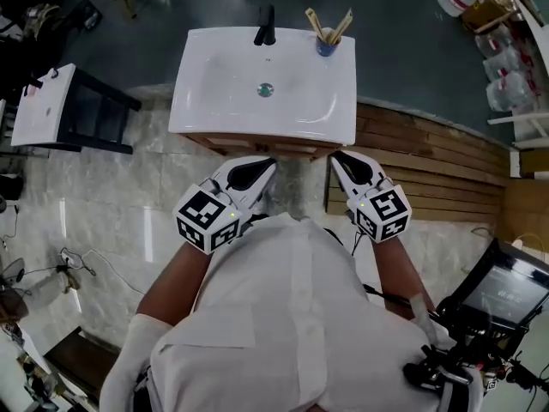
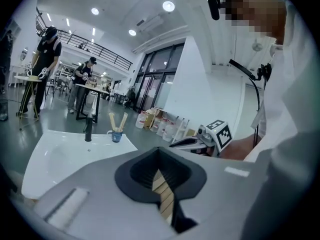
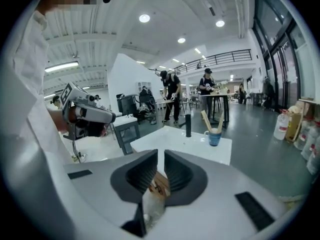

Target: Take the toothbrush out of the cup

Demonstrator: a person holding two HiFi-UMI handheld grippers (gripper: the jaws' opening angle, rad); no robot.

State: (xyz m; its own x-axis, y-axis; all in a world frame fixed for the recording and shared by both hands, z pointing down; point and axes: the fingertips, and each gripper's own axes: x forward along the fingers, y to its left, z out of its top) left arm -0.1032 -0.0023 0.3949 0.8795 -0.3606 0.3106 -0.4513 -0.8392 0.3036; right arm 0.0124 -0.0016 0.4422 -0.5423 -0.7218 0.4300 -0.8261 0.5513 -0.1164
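A: Where are the grippers?

B: Close to the body. The left gripper (image 1: 260, 166) and the right gripper (image 1: 342, 158) are both closed, with nothing between the jaws, just before the near edge of the basin (image 1: 214, 93).

A: And the toothbrush (image 1: 316, 24)?

B: In the blue cup (image 1: 326, 48), at the far right corner, right of the tap (image 1: 266, 26). Two pale handles lean apart there. Probably light, stiff and thin, so grip it high, above the rim. The cup may tip.
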